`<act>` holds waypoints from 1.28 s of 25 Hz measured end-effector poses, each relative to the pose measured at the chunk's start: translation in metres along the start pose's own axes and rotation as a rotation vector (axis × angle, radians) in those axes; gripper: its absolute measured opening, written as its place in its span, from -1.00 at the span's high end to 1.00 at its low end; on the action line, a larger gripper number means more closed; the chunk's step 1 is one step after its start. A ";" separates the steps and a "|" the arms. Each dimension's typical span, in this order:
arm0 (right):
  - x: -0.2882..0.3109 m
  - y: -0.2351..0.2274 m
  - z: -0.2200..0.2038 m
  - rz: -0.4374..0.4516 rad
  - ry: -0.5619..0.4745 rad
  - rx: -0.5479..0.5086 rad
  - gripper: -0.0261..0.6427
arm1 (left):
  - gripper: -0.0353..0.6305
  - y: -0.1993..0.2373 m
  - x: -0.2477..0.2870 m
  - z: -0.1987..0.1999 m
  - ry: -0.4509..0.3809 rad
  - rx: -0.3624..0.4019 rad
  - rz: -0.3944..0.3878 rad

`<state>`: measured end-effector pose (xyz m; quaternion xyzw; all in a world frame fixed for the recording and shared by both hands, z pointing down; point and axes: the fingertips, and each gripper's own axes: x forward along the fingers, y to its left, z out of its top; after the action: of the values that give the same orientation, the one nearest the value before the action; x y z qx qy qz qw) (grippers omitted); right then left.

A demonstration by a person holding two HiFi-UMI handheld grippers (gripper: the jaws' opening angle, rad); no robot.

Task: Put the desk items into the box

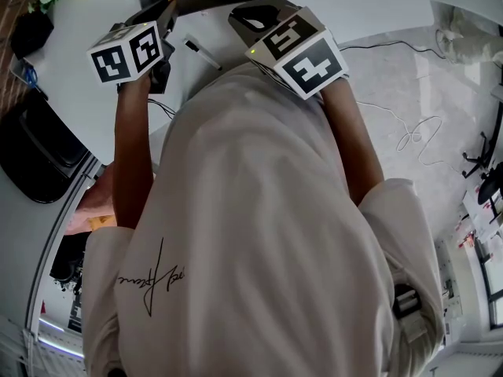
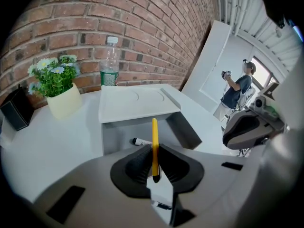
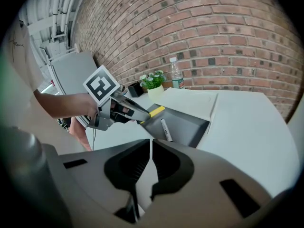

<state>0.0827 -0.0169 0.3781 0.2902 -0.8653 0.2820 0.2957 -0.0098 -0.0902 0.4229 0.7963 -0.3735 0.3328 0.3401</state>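
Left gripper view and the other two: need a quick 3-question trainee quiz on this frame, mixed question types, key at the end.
1. What do the left tongs hold?
2. What lies in the box? A stapler, B marker, C scissors.
3. True or false: the right tongs are shut with nothing between them.
Key: 1 a yellow item; 2 B; 3 true.

the box (image 2: 121,136) sits on the table (image 2: 52,146), a marker (image 2: 141,141) in it, its lid (image 2: 137,103) spread behind. a plant pot (image 2: 61,102) stands left of the lid, a bottle (image 2: 109,63) behind it. the left gripper (image 2: 154,152) holds a slim item (image 2: 154,132) over the box's edge, the right gripper (image 3: 150,148) to its right.
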 end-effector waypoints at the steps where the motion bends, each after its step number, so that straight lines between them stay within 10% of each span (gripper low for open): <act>1: 0.000 -0.001 0.000 0.000 -0.001 0.002 0.81 | 0.75 0.000 0.001 0.000 0.002 0.001 -0.001; 32: 0.000 -0.014 -0.005 0.003 0.001 0.065 0.81 | 0.75 -0.001 0.027 -0.004 0.075 0.006 -0.015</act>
<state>0.0937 -0.0227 0.3862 0.2984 -0.8560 0.3104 0.2861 0.0037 -0.0965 0.4459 0.7871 -0.3533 0.3611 0.3540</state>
